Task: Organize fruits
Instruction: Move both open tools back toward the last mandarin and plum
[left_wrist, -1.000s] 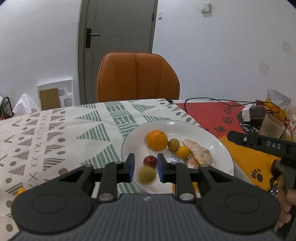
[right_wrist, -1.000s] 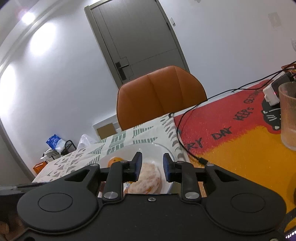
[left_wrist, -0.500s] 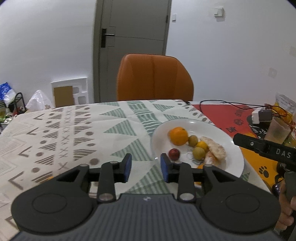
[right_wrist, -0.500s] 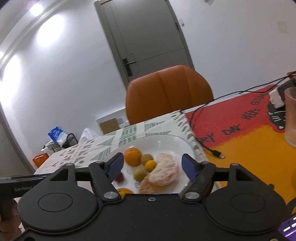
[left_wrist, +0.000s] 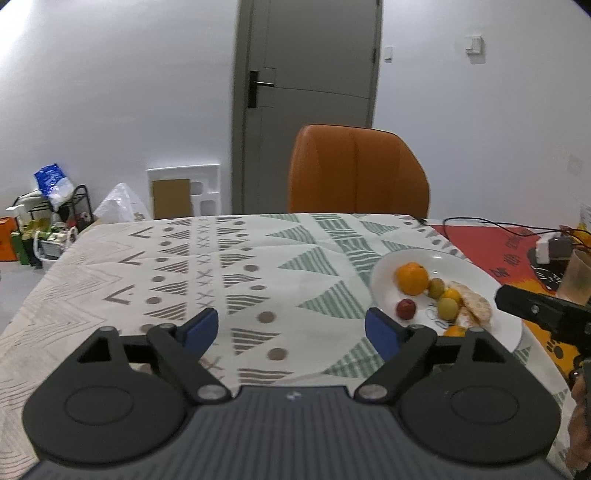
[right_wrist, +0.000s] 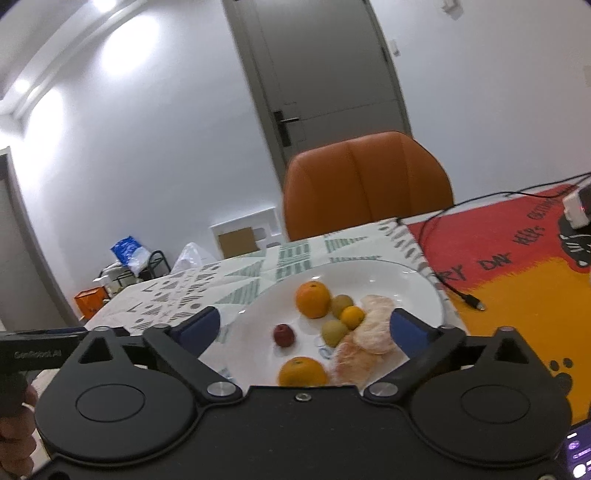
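Note:
A white plate on the patterned tablecloth holds a large orange, a small red fruit, two green fruits, a small orange fruit, peeled citrus pieces and a second orange near the front rim. My left gripper is open and empty, left of the plate above the cloth. My right gripper is open and empty, just in front of the plate.
An orange chair stands at the table's far side. A red and yellow mat with a black cable lies right of the plate. A translucent cup and a white charger sit at the far right.
Both grippers opened wide and drew back from the plate. The green fruit I held in the left gripper now lies on the plate. The left gripper swung left over the cloth.

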